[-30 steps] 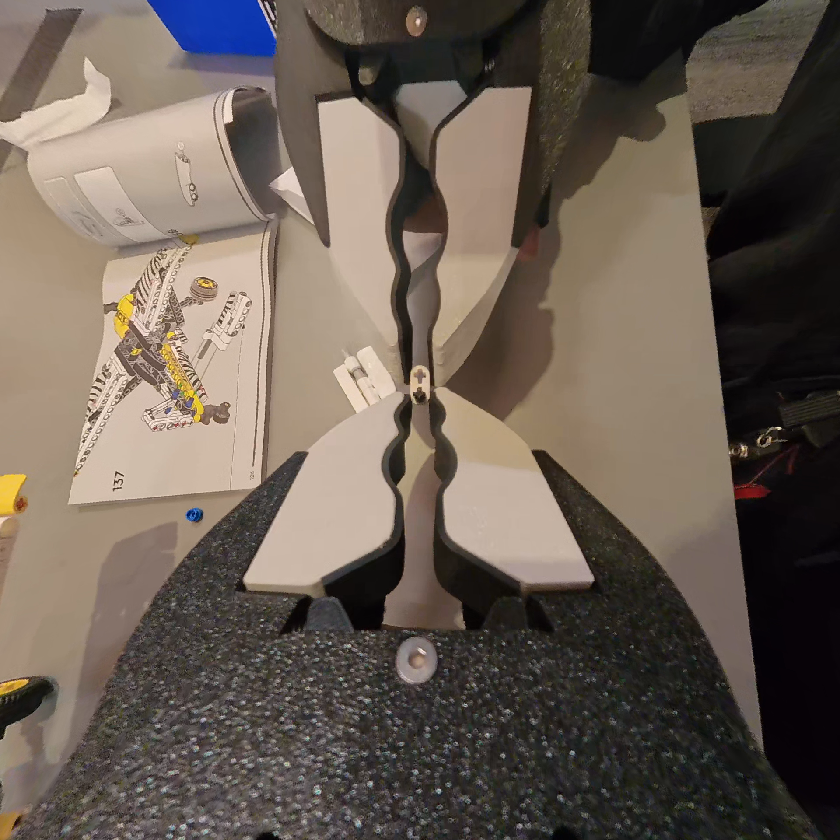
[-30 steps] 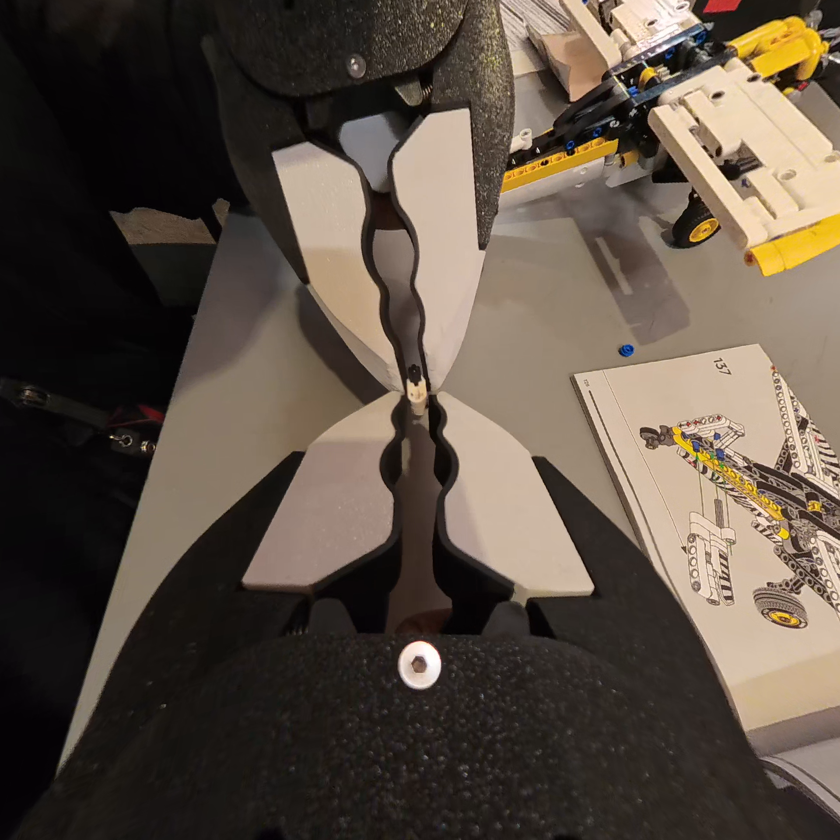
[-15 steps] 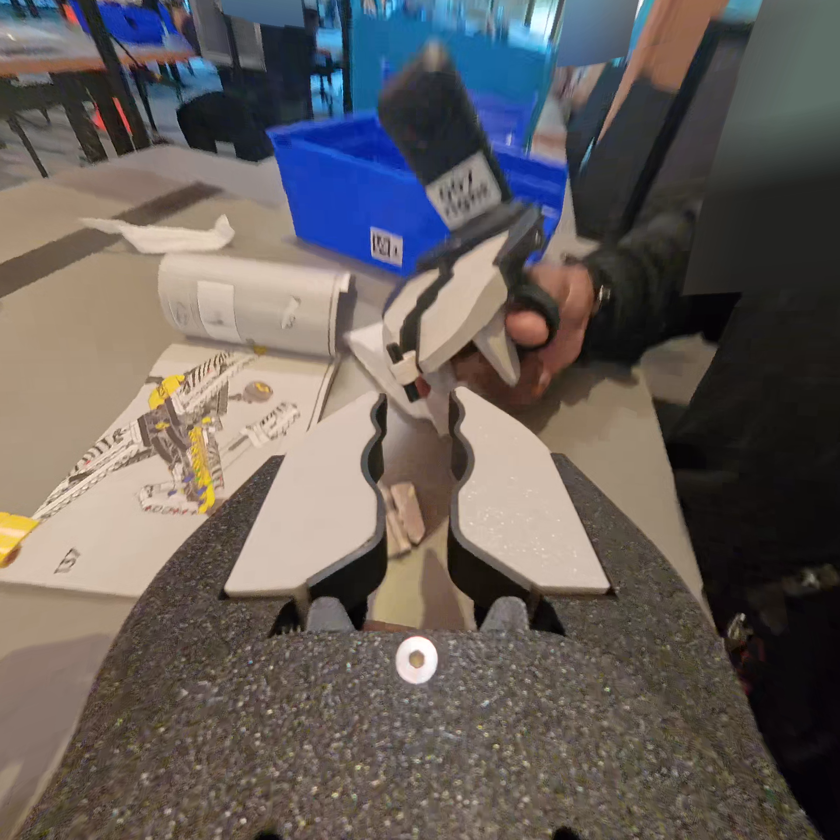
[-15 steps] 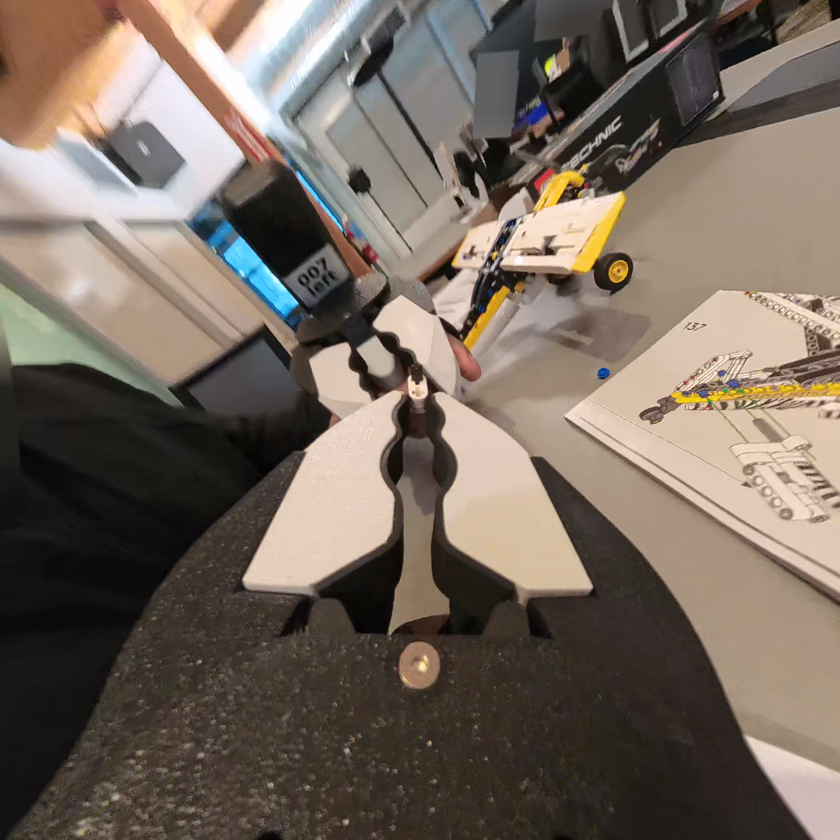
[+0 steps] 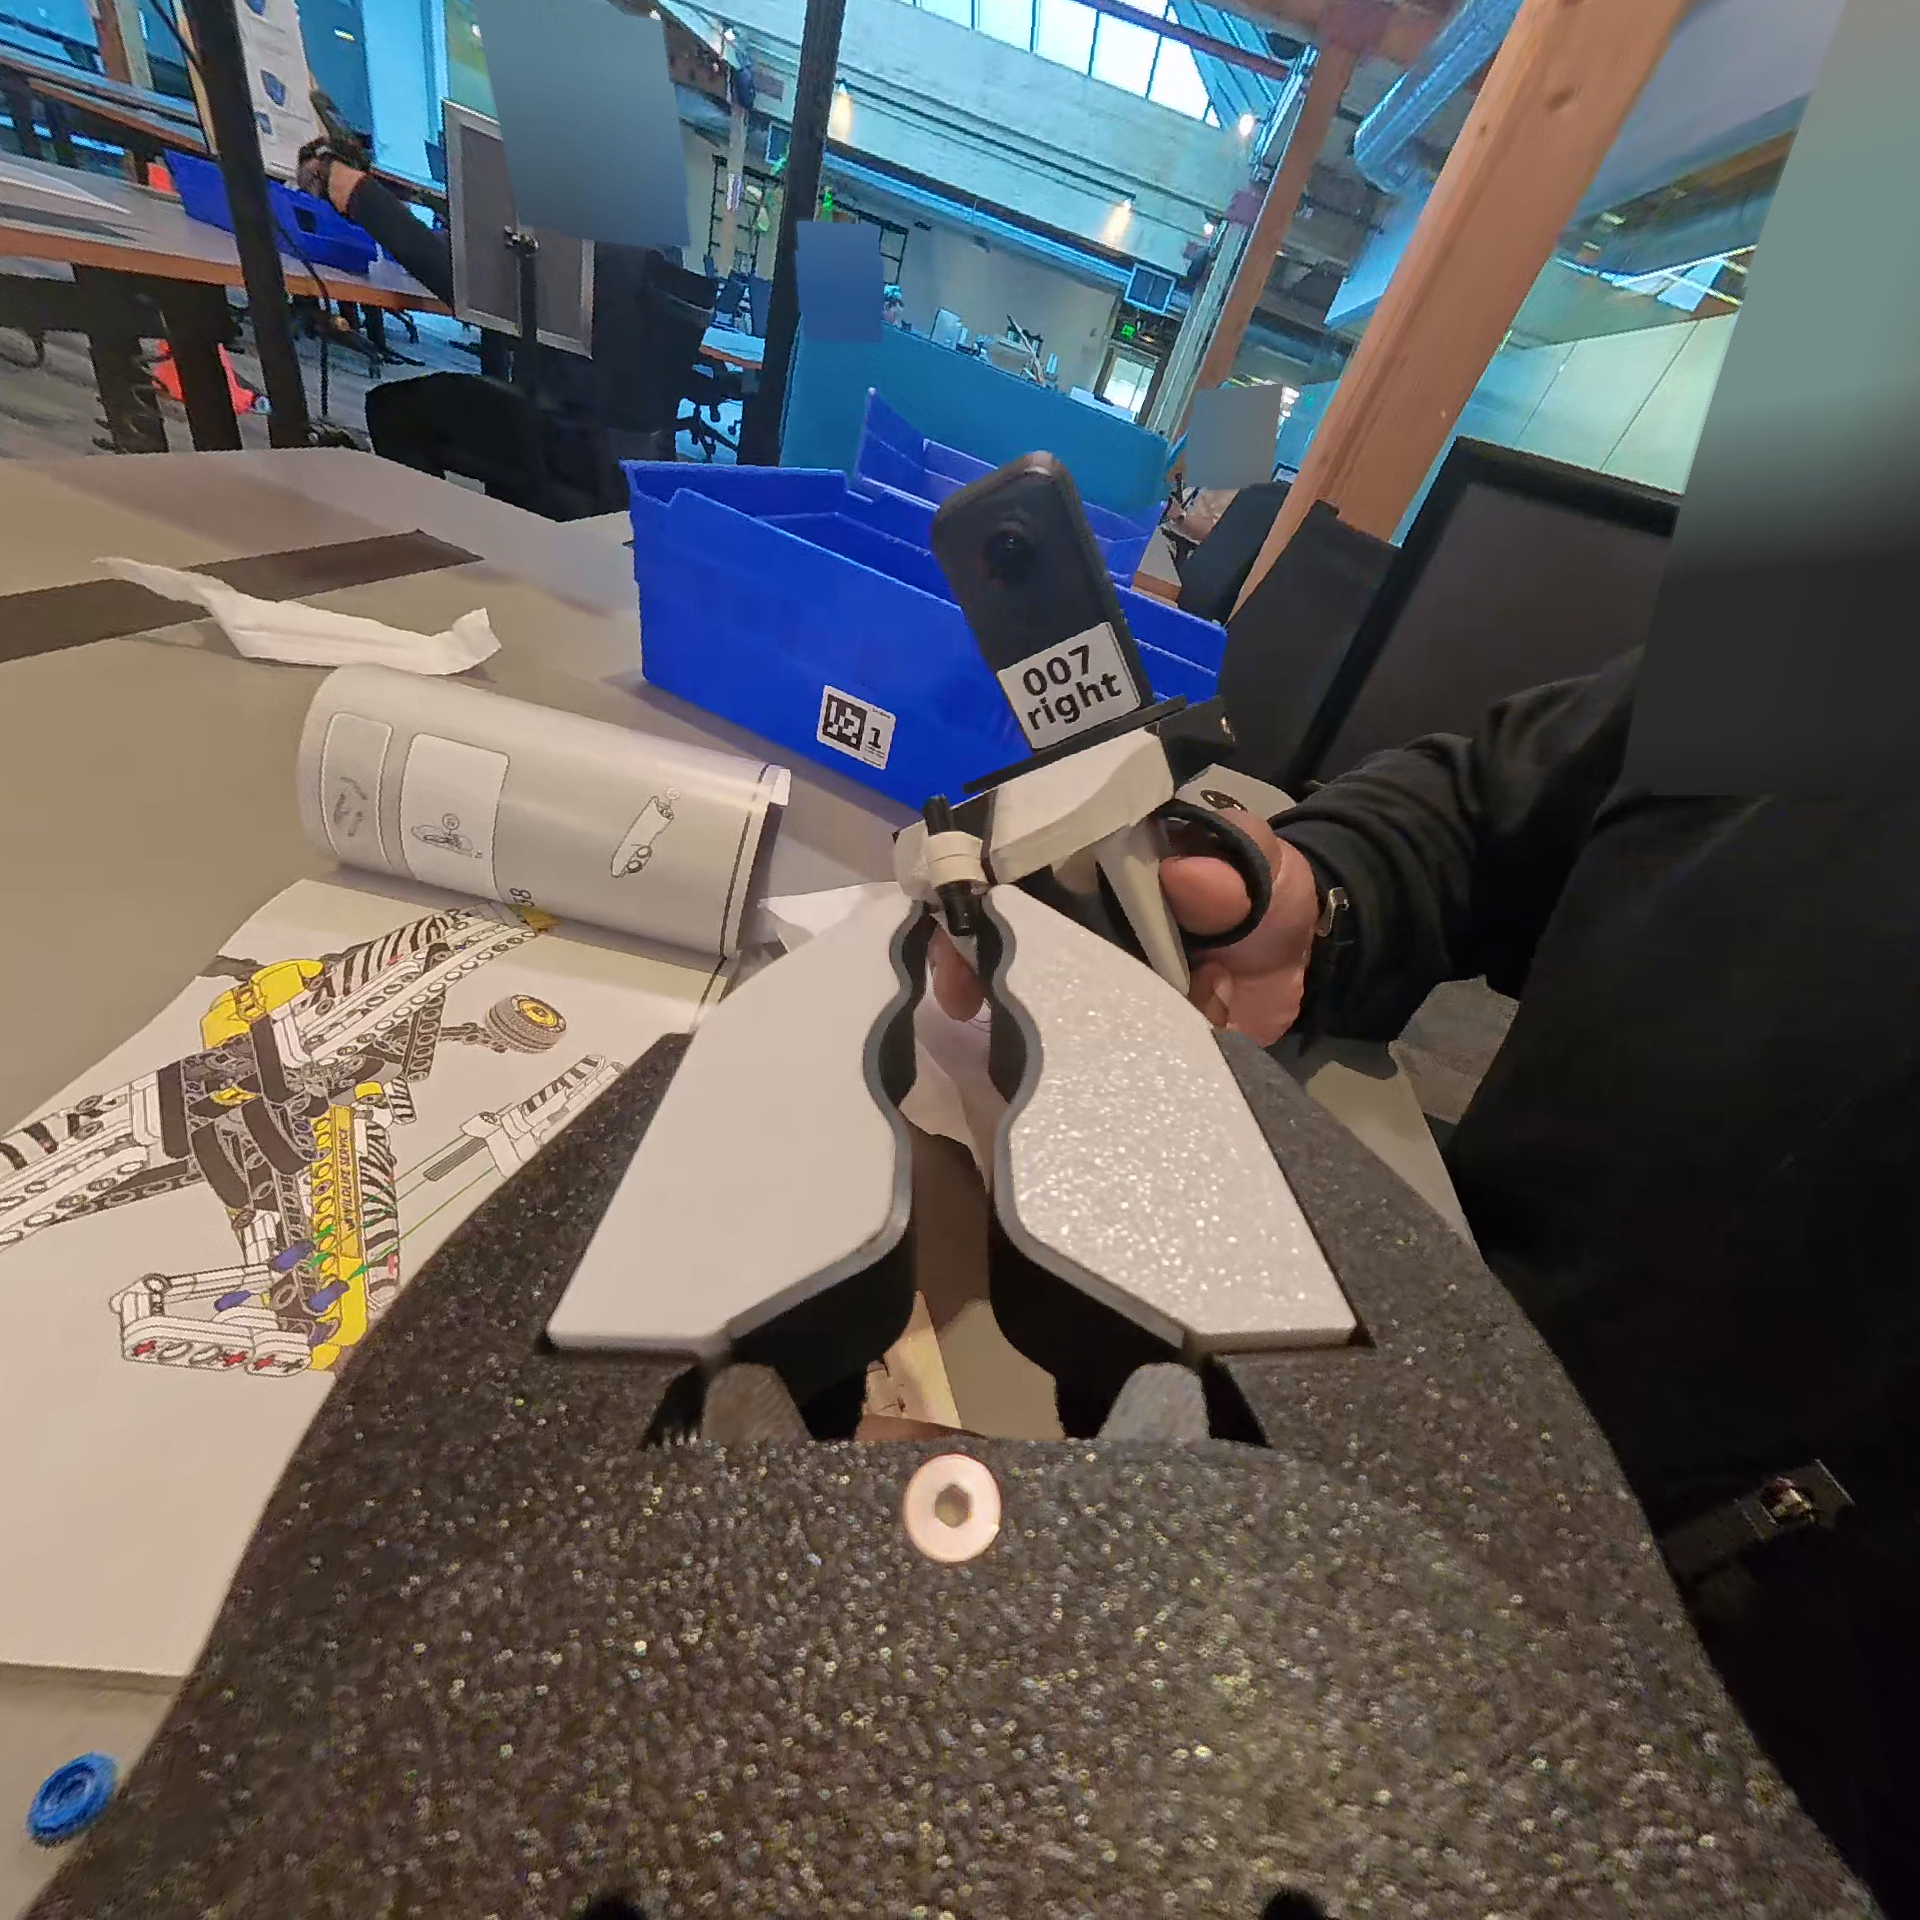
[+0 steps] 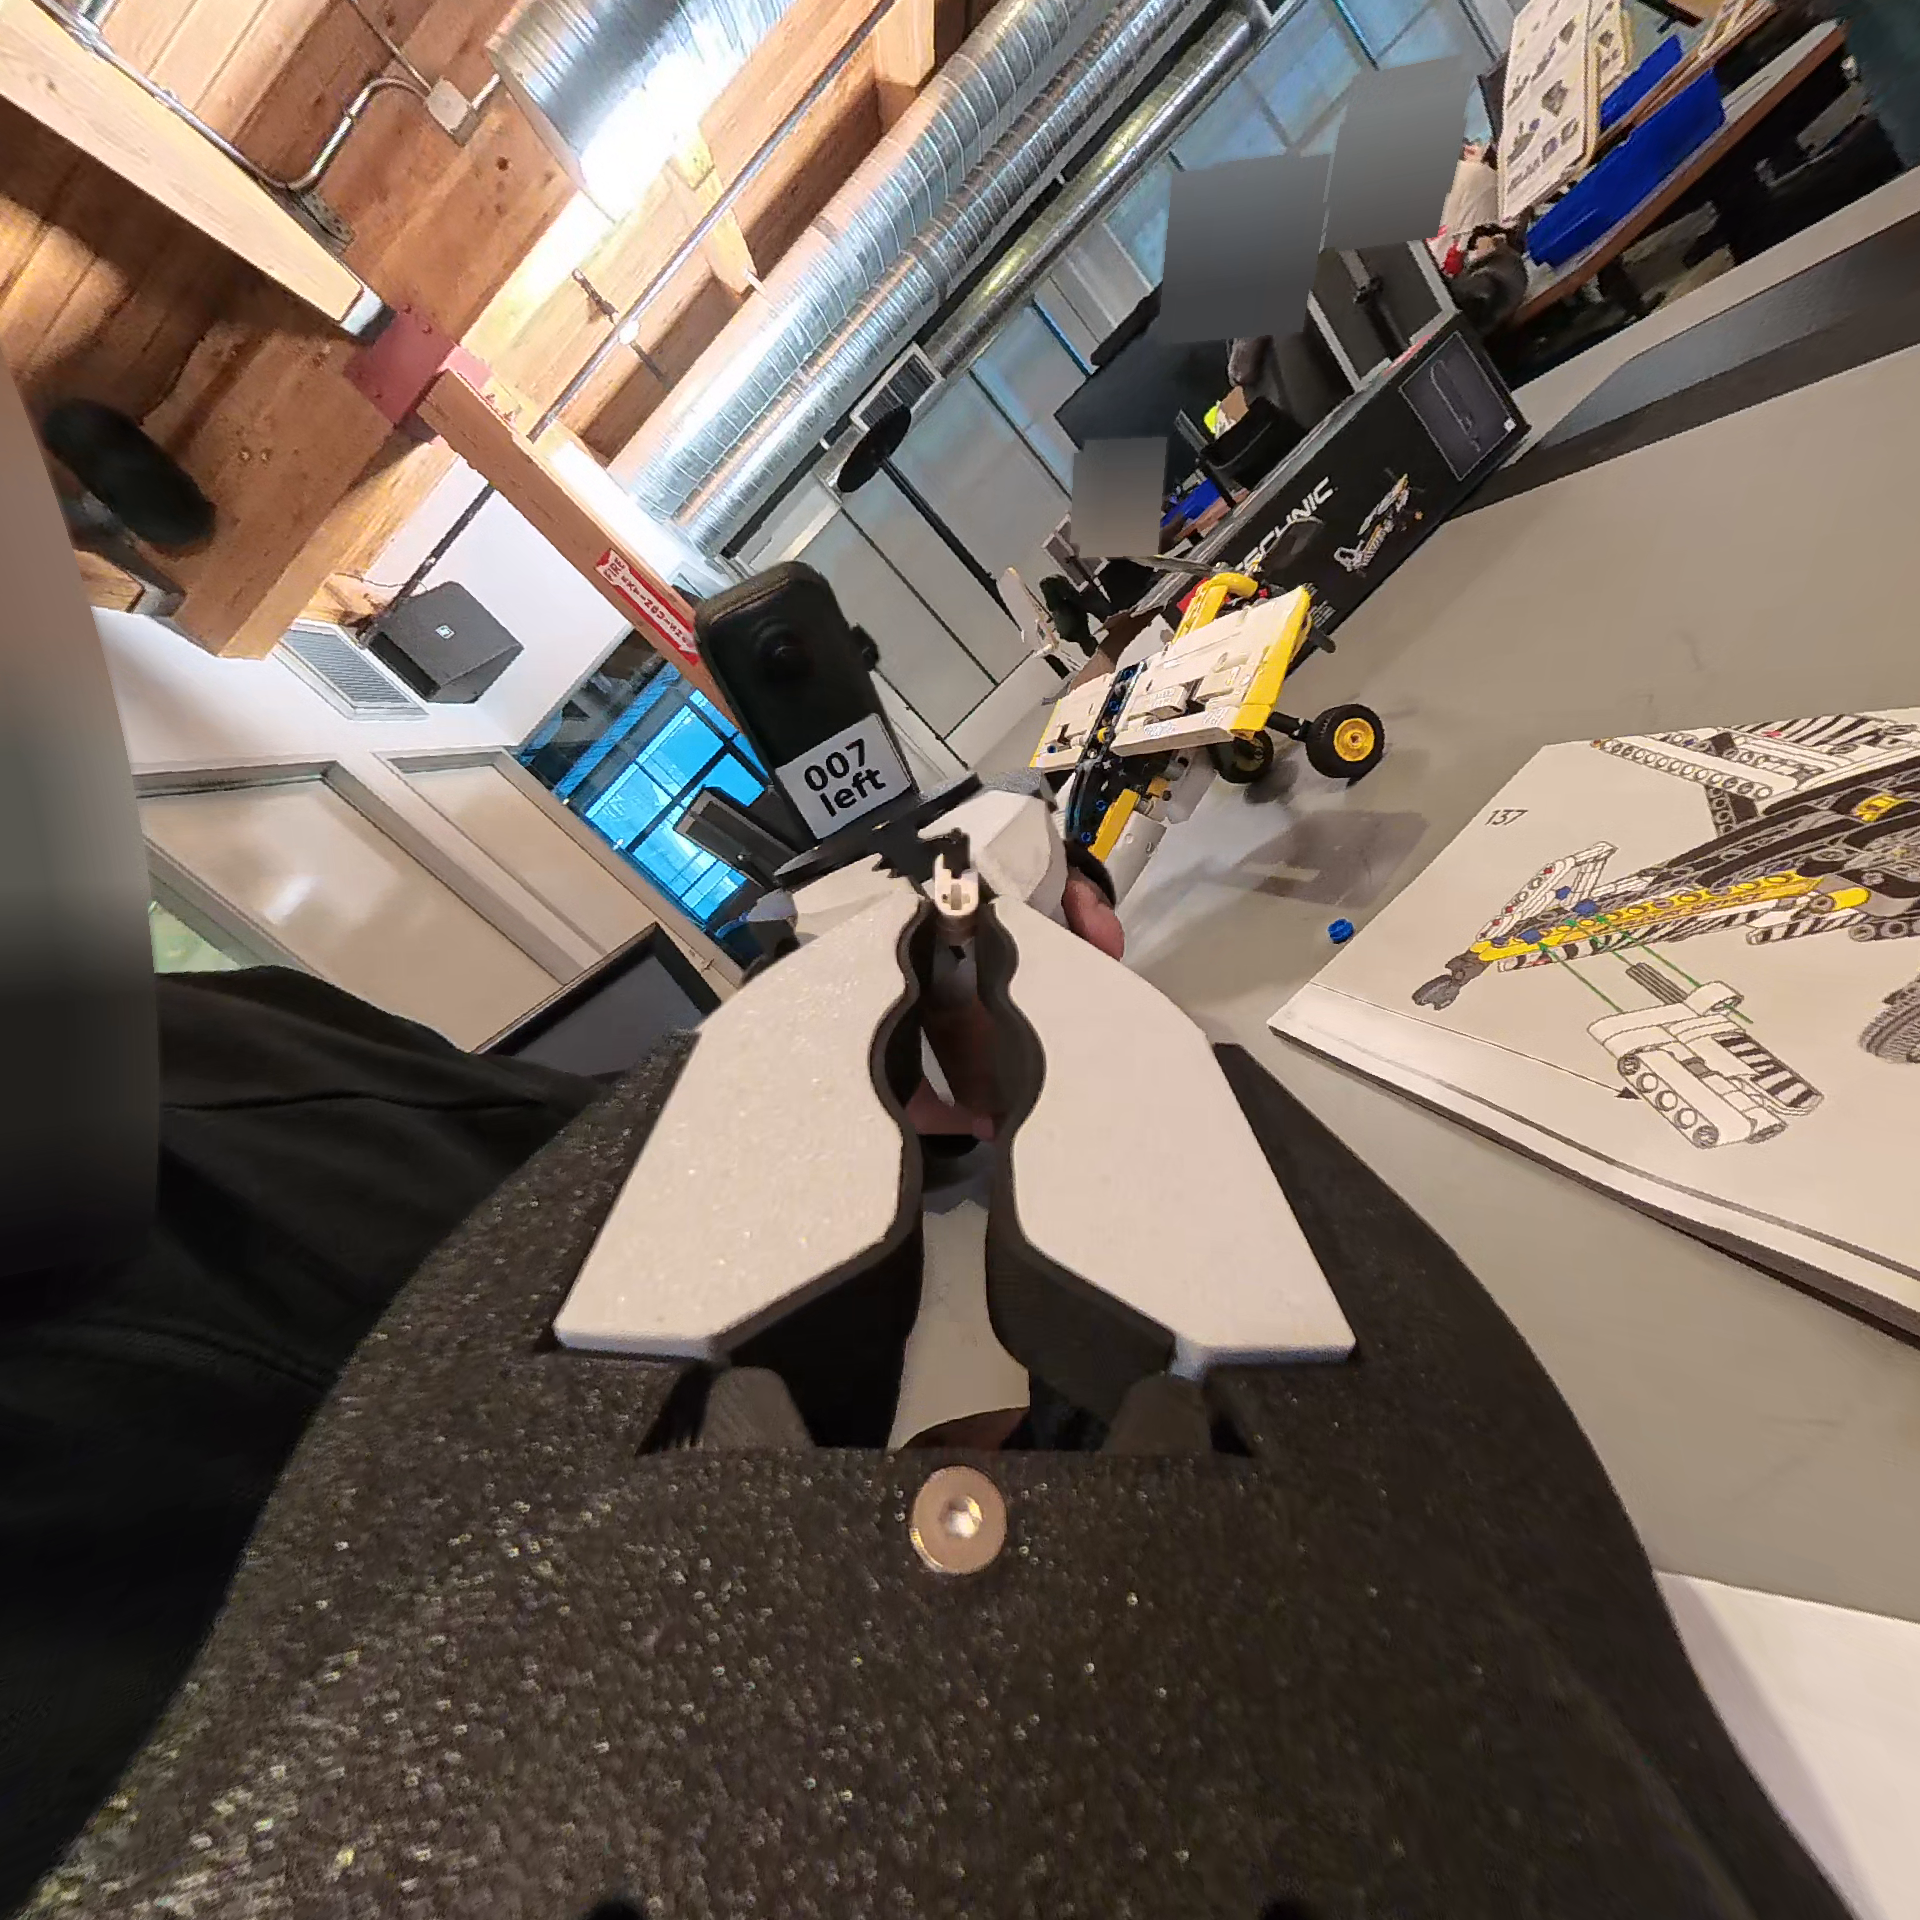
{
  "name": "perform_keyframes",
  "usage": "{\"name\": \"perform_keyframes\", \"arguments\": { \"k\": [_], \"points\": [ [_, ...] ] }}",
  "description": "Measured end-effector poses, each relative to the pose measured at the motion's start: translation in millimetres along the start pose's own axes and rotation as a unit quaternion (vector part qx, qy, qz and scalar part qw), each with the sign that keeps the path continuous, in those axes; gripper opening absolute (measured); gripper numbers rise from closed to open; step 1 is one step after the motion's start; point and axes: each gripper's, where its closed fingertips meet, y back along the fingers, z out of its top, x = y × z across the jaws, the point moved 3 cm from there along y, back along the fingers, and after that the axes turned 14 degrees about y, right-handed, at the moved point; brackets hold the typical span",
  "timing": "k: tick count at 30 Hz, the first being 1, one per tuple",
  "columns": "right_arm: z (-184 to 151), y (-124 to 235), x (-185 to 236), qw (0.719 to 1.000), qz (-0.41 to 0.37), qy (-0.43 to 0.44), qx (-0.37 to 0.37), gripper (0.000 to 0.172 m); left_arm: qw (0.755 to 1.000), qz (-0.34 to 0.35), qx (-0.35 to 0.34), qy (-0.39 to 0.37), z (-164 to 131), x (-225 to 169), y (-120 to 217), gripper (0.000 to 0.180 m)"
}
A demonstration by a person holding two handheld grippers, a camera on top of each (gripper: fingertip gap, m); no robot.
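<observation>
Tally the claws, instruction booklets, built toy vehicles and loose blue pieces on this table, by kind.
Claws: 2, left claw and right claw
Instruction booklet: 1
Yellow-and-white toy vehicle: 1
Loose blue piece: 1
Total: 5

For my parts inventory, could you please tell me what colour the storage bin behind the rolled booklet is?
Blue: the storage bin shows best in the left wrist view.
</observation>
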Motion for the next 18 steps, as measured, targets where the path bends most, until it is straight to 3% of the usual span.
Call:
{"name": "perform_keyframes", "arguments": {
  "k": [10, 18],
  "points": [
    [-2, -1, 0, 0.999, -0.022, 0.031, 0.025, 0.007, 1.0, 0.0, 0.0, -0.01, -3, 3, 4, 0.004],
    [-7, 2, -4, 0.999, -0.035, -0.009, 0.018, 0.006, 1.0, -0.001, 0.01, 0.003, -11, 7, 3, 0.003]
  ]
}}
